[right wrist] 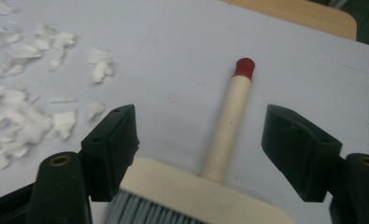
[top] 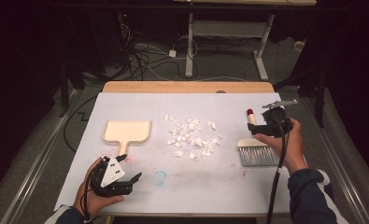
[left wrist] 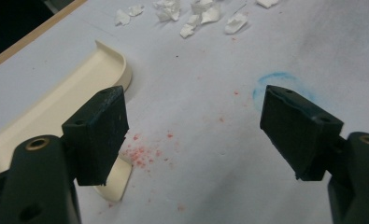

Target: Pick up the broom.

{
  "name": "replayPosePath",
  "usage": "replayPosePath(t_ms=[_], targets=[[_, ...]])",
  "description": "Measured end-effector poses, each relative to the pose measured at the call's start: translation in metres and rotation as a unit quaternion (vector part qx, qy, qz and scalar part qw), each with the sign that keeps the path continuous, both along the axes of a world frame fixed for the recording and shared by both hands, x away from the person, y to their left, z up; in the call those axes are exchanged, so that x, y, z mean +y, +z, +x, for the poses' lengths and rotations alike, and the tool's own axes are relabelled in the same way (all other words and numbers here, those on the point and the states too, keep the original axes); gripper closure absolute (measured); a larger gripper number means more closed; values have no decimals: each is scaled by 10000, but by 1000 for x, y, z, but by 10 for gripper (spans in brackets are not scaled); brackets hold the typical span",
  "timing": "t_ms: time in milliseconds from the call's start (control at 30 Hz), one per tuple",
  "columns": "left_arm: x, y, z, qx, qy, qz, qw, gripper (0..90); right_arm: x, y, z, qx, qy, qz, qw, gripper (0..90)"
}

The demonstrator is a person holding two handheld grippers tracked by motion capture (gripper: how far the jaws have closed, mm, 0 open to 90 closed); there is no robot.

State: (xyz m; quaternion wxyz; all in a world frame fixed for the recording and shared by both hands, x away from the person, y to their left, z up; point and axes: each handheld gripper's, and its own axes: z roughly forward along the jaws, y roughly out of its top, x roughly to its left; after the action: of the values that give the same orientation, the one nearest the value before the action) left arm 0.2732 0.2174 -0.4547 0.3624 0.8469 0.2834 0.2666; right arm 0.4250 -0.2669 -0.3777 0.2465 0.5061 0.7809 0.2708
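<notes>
White tabletop (top: 266, 196): paper scraps (top: 191, 137) between dustpan (top: 126, 131) and brush (top: 257, 151); both tools released.

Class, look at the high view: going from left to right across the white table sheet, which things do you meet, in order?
Left gripper → dustpan → blue smudge → paper scraps → brush → right gripper, which hangs just above the brush's handle.

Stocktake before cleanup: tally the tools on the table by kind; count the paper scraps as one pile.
Dustpan: 1
Brush: 1
Scrap pile: 1
Grippers, left and right: 2
Total: 5
</notes>
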Motion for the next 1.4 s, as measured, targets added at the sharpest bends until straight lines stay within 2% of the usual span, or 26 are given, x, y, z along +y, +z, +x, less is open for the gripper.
replayPosePath(t_ms=[100, 133, 167, 200, 233, 267, 300, 400, 467, 533, 633, 700, 933, 967, 1067, 1167, 1200, 1233, 1300, 1400], targets=[[1, -1, 0, 37, 24, -14, 10000, 228, 2, -7, 22, 263, -223, -196, 9992, 337], [2, -1, 1, 48, 31, -5, 10000, 228, 1, -11, 29, 382, -273, -195, 9987, 357], [2, -2, 0, 54, 32, 6, 10000, 228, 0, -16, 35, 510, -338, -226, 9979, 374], [2, -2, 0, 55, 27, 13, 10000, 228, -1, -27, 45, 721, -515, -324, 9955, 399], [2, -2, -1, 54, 26, 26, 10000, 228, -1, -27, 45, 721, -515, -324, 9955, 399], [2, -2, -1, 52, 28, 36, 10000, 228, -3, -32, 49, 851, -571, -339, 9942, 418], [2, -2, -1, 54, 28, 34, 10000, 229, -4, -42, 57, 1052, -673, -381, 9914, 432], [3, -3, -1, 53, 64, 50, 10000, 229, -5, -50, 62, 1242, -704, -426, 9888, 466], [3, -3, -1, 73, 84, 46, 9999, 230, -4, -58, 67, 1415, -709, -412, 9865, 543], [3, -2, -1, 72, 80, 35, 9999, 230, -4, -65, 69, 1598, -744, -380, 9836, 576], [2, -3, -1, 85, 65, 50, 9999, 230, -6, -67, 70, 1566, -817, -156, 9842, 633], [2, -3, -1, 95, 51, 72, 9999, 230, -5, -68, 70, 1528, -818, -156, 9847, 679], [1, -3, 0, 94, 31, 67, 9999, 230, -5, -68, 67, 1413, -841, -111, 9863, 705], [1, -3, 0, 94, 27, 67, 9999, 230, -5, -70, 65, 1284, -836, -83, 9882, 708], [1, -4, 0, 94, 39, 64, 9999, 230, -7, -69, 62, 1175, -874, -9, 9892, 708], [1, -4, 0, 106, 51, 65, 9999, 230, -10, -66, 53, 847, -867, 129, 9925, 709], [1, -4, 0, 106, 55, 62, 9999, 230, -10, -66, 53, 847, -867, 129, 9925, 709], [1, -3, 0, 101, 56, 60, 9999, 230, -12, -63, 47, 659, -866, 240, 9938, 709], [1, -3, 0, 90, 73, 62, 9999, 230, -13, -60, 44, 584, -857, 324, 9941, 709], [2, -2, -1, 77, 88, 48, 9999, 230, -16, -49, 32, 217, -777, 482, 9956, 710]])
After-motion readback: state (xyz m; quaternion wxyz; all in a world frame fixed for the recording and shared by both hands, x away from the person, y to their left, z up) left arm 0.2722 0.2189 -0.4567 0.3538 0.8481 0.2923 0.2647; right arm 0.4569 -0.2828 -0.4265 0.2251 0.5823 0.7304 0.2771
